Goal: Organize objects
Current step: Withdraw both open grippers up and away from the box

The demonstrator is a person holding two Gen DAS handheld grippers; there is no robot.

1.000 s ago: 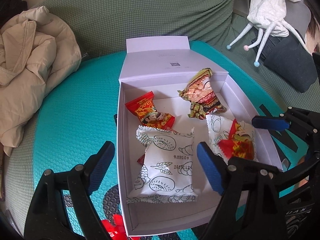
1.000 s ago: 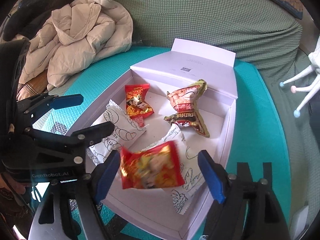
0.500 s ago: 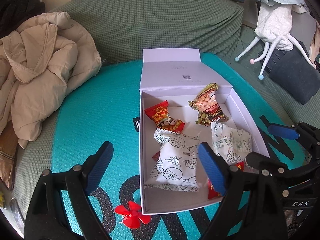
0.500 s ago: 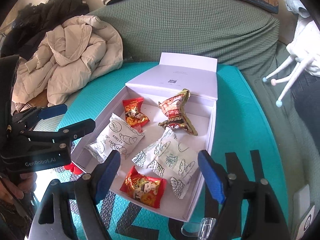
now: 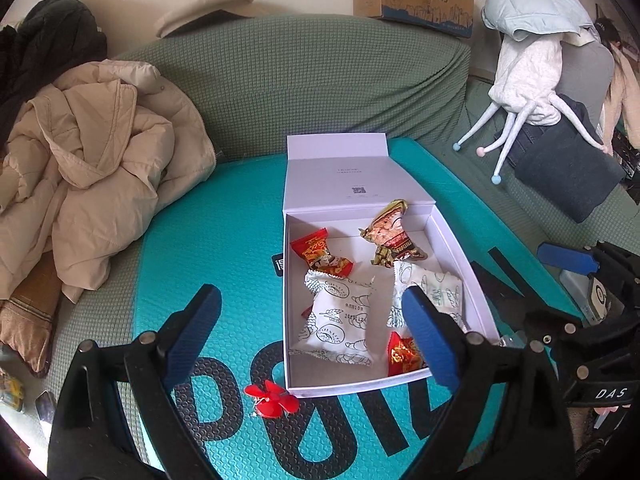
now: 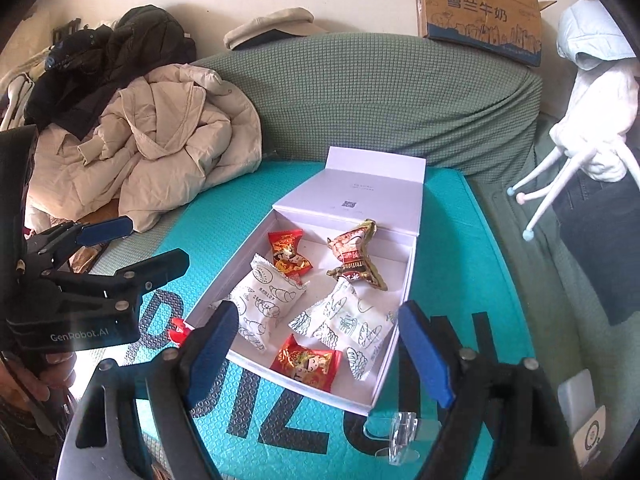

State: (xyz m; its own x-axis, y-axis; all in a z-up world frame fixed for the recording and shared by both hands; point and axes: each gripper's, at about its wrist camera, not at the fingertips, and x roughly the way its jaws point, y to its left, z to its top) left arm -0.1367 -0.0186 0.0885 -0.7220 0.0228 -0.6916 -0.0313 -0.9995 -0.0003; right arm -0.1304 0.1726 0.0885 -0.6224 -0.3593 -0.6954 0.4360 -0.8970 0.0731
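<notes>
The right gripper [image 6: 316,344] stands wide open with nothing between its blue pads, its jaws having just been opening; the red candy packet [image 6: 306,362] that hung between them a second ago now lies in the near end of the white box [image 6: 394,296], against the front wall; the left gripper [image 5: 312,332] is likewise spread and empty, its jaws also having just opened further; both views now take in far more of the teal mat [image 5: 224,216] and the green sofa [image 5: 320,80] than before, so both hands have drawn up and back from the box; inside it lie two white pastry packets [image 6: 264,300], a second red candy [image 6: 288,256] and a gold-edged snack packet [image 6: 354,256]; a small red flower-shaped piece [image 5: 272,398] rests on the mat just beside the box's near wall, probably the next thing to gather, and a clear plastic clip [image 6: 402,436] lies on the mat in front of the box.
</notes>
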